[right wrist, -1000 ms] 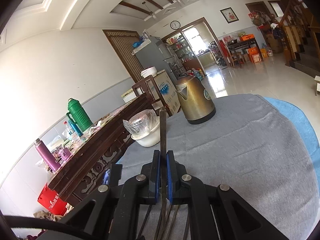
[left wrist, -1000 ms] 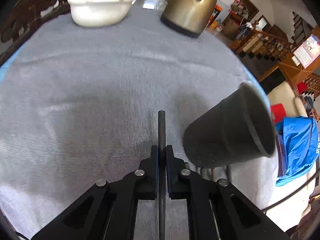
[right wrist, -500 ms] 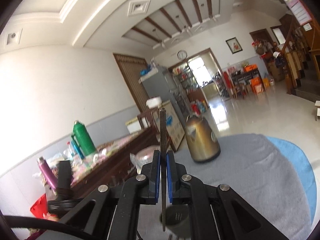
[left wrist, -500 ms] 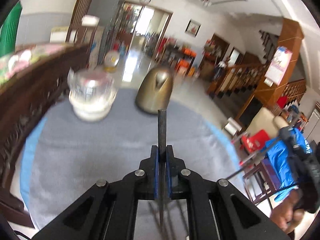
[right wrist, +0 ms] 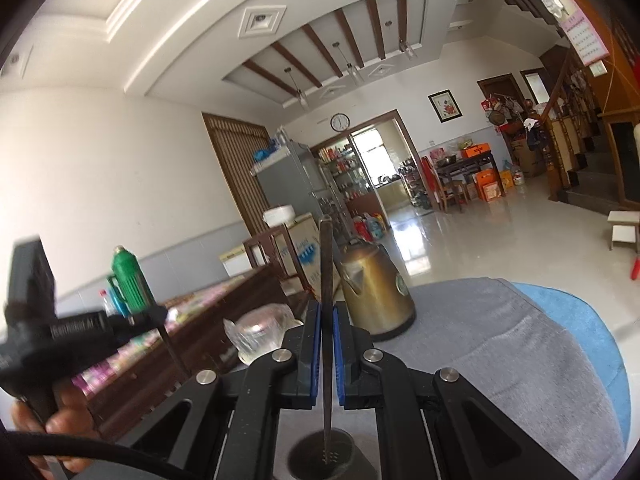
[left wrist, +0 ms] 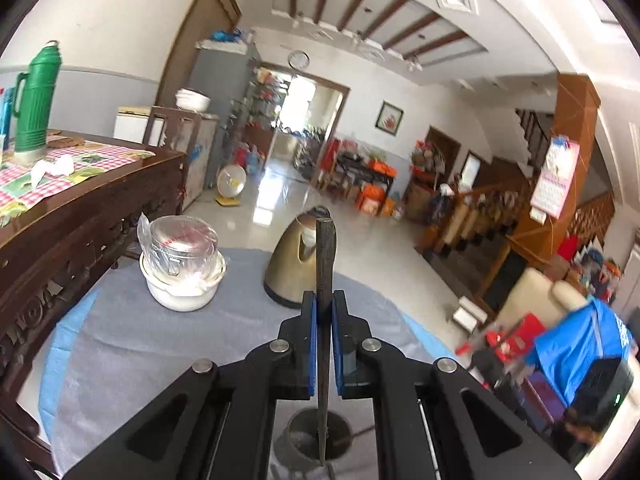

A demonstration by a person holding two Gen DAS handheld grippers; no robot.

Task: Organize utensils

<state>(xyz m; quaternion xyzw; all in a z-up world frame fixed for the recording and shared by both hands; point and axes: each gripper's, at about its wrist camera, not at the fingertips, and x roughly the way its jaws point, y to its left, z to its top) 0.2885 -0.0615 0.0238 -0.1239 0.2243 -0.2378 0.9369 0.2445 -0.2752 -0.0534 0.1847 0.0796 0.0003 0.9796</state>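
My left gripper (left wrist: 324,296) is shut on a dark chopstick (left wrist: 325,264) that stands upright between its blue pads. The chopstick's lower tip hangs over the mouth of a dark grey cup (left wrist: 300,440) on the table. In the right wrist view my right gripper (right wrist: 326,306) is shut on a second dark chopstick (right wrist: 326,264), whose tip points down into the same cup (right wrist: 312,456). At the left of that view a hand holds the left gripper (right wrist: 160,314) raised, its chopstick hanging below it.
A grey cloth covers the round table (left wrist: 160,360). At its far side stand a brass-coloured kettle (left wrist: 296,264) and a white bowl (left wrist: 180,292) holding a wrapped glass. A dark wooden sideboard (left wrist: 80,220) with a green thermos (left wrist: 36,96) stands to the left.
The left gripper rose and tipped up from looking down at the cloth to looking across the room. The cup, earlier at its right, is now below it. The right gripper lifted slightly.
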